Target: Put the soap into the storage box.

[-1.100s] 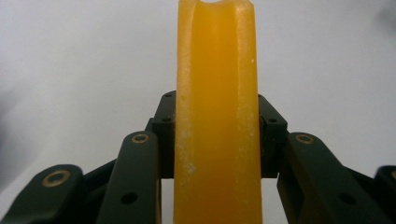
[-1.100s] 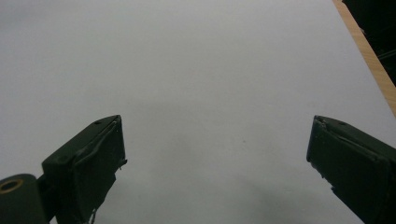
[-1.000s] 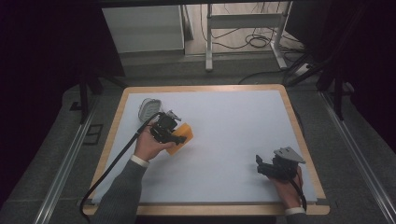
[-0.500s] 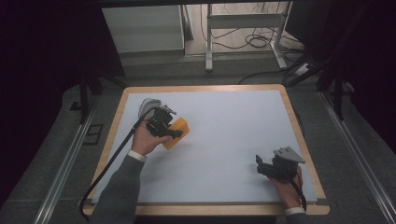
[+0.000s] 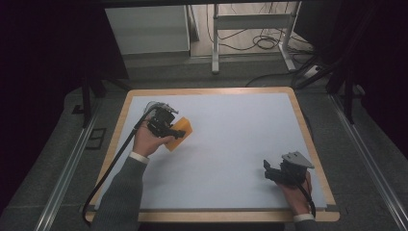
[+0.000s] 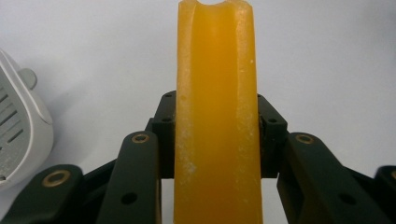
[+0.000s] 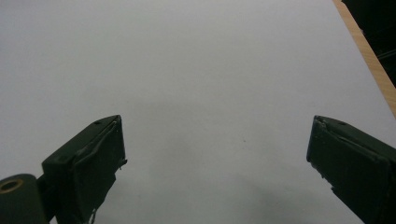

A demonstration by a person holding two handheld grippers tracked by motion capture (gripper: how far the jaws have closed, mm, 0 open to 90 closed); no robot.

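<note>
An orange translucent block (image 5: 183, 128) with a groove along its edge is clamped upright between the jaws of my left gripper (image 5: 172, 130), at the table's left side. In the left gripper view the orange block (image 6: 215, 93) rises between the two black pads (image 6: 164, 135). A white ribbed device (image 6: 18, 140) lies just to the left of it, and a sliver of that device (image 5: 153, 106) shows behind the left gripper from above. My right gripper (image 5: 268, 171) rests near the front right corner, its jaws spread wide with nothing between them (image 7: 215, 158).
The pale grey-blue mat (image 5: 231, 134) is framed by a wooden border (image 5: 308, 139), and that border (image 7: 369, 51) runs close to the right gripper. Cables trail from both grippers toward the front edge. Dark floor and metal frames surround the table.
My left gripper has carried the orange block a little back and to the left, now covering most of the white device. The right gripper has stayed put.
</note>
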